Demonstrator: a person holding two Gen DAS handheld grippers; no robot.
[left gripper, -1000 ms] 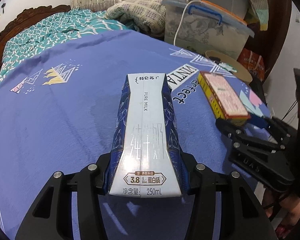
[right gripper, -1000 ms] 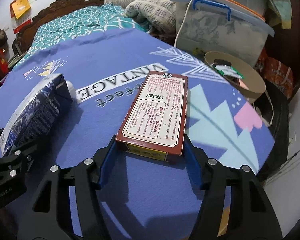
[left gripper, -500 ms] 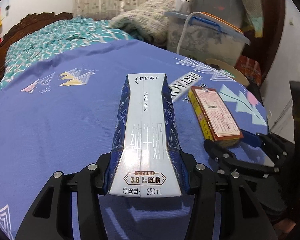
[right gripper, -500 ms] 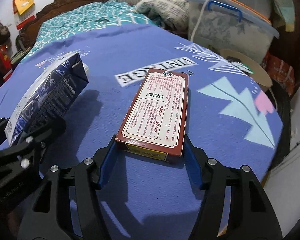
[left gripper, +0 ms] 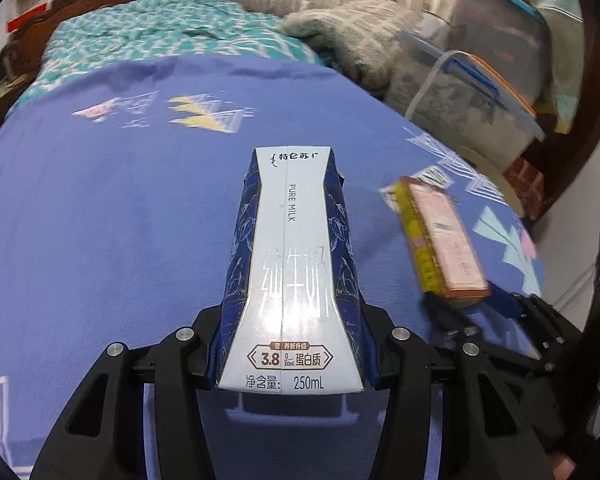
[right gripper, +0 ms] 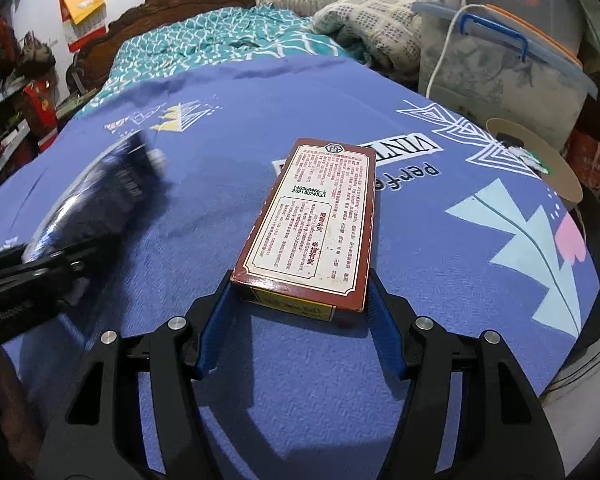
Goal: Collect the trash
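One blue printed bedspread [right gripper: 340,360] lies under two pieces of trash: one milk carton [left gripper: 290,280] (250 mL) clamped in the left hand-held gripper [left gripper: 290,354], one red-bordered box [right gripper: 312,228] clamped in the right hand-held gripper [right gripper: 300,316].

The milk carton [right gripper: 100,196] is smeared by motion in the right wrist view, its print unreadable there, and the left gripper [right gripper: 40,276] runs off the left edge. In the left wrist view the red box [left gripper: 444,240] is blurred, its text illegible, its near end masking the right gripper's [left gripper: 476,312] fingertips. The blue blanket's [right gripper: 300,380] "VINTAGE" lettering is partly hidden behind the box. The storage bin [left gripper: 472,108] is blurred too.
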